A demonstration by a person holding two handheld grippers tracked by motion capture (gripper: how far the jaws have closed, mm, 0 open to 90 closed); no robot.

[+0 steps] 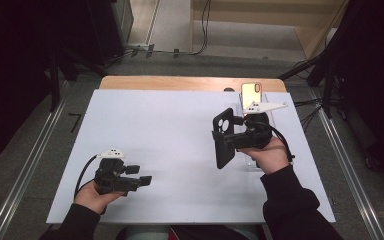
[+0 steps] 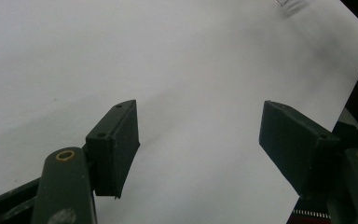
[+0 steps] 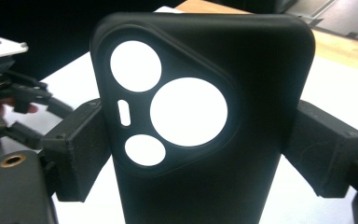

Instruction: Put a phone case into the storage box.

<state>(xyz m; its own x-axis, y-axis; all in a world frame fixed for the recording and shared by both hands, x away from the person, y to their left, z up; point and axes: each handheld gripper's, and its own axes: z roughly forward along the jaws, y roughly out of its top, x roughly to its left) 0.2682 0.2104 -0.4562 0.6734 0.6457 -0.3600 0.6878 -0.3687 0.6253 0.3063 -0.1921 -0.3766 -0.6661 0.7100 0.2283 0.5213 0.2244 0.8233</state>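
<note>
You're working with two grippers here and one black phone case [image 1: 224, 137], plus one phone [image 1: 251, 94] with a shiny gold-ish back standing upright at the far right of the table [image 1: 170, 130], just behind your right hand [image 1: 270, 155]. The right gripper [image 3: 191, 135] is pinching the case across its sides, holding it upright off the table. The case is looking matte and rubbery, rounded at the corners, with three round cutouts and one small slot in a raised camera bump. Your left gripper [image 2: 198, 140] is sitting low at the near left, its jaws spread wide with nothing between them, pointing over the plain white sheet. Both jaw sets are blocky, dark, rough plastic. Wood edge is showing along the table's far side.
</note>
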